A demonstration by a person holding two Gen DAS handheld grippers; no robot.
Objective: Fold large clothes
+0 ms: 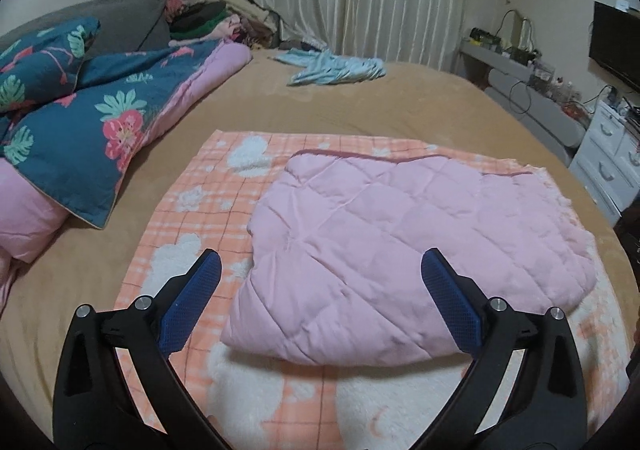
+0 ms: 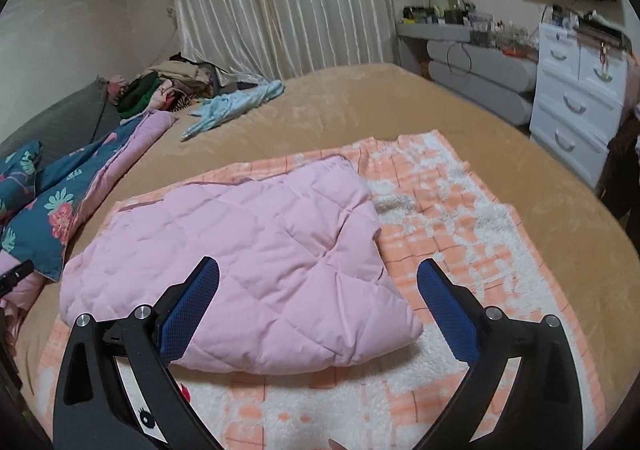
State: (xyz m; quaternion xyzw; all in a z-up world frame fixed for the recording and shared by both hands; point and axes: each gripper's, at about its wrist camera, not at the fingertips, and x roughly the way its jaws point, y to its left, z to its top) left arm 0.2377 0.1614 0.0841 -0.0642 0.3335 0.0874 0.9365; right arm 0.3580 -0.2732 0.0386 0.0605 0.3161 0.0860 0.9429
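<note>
A wide bed covered in a tan plush sheet (image 1: 400, 105) fills both views. On its near part lies a fleecy blanket in orange-and-white check with white cloud shapes (image 1: 192, 209), spread flat. Resting on that blanket is the pink diamond-quilted garment (image 1: 400, 250), folded into a thick, roughly rectangular bundle with a darker pink trim along its far edge; its surface is puffy and lightly creased, the near edge rounded. A teal floral duvet with pink lining (image 1: 80, 117) is heaped along the far left side. A pale blue garment (image 1: 336, 69) lies crumpled near the curtain. The left gripper (image 1: 320, 290) and right gripper (image 2: 318, 290) hover above the bundle, jaws spread wide and holding nothing.
</note>
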